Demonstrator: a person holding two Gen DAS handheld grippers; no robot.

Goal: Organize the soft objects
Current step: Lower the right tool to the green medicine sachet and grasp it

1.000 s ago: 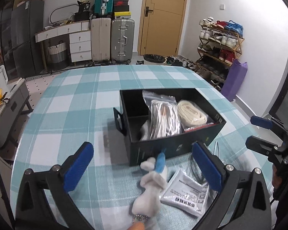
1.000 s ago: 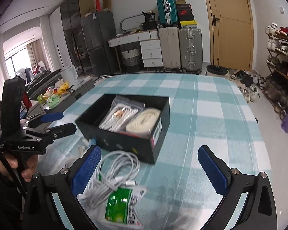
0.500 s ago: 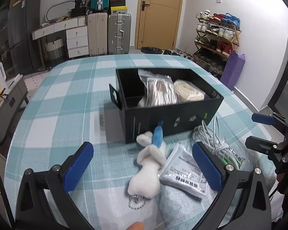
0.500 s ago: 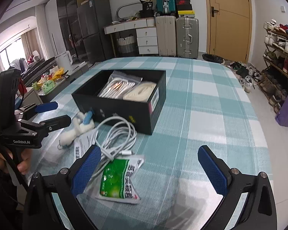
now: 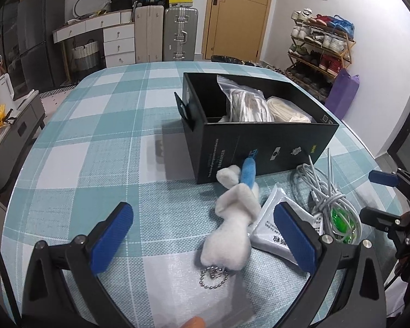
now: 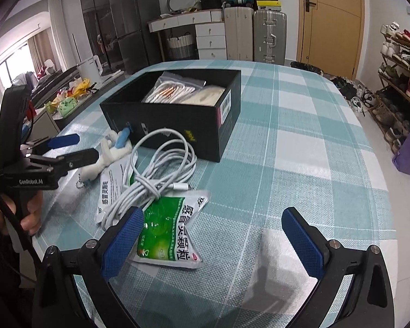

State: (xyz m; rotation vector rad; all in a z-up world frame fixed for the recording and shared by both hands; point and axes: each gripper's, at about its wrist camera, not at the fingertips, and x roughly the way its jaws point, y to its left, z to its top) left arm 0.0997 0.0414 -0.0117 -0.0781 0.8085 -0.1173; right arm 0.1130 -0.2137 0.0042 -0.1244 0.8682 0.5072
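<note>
From the left wrist, the left gripper [image 5: 202,237] hovers low, fingers wide apart, around one white plush toy with a blue ear [image 5: 233,218]; it has pulled back from the black cardboard box [image 5: 259,145]. From the right wrist, the right gripper [image 6: 213,240], likewise spread, hangs over one green sachet [image 6: 166,232], one white cable coil [image 6: 155,172], one silver sachet [image 6: 109,188].

Checked table [image 5: 101,142] with soft things near its front edge

Black box [image 5: 259,147] mid-table; before it lie a white plush toy [image 5: 232,227], silver packet [image 5: 273,235], white cable [image 6: 161,164] and green packet [image 6: 169,232].
</note>
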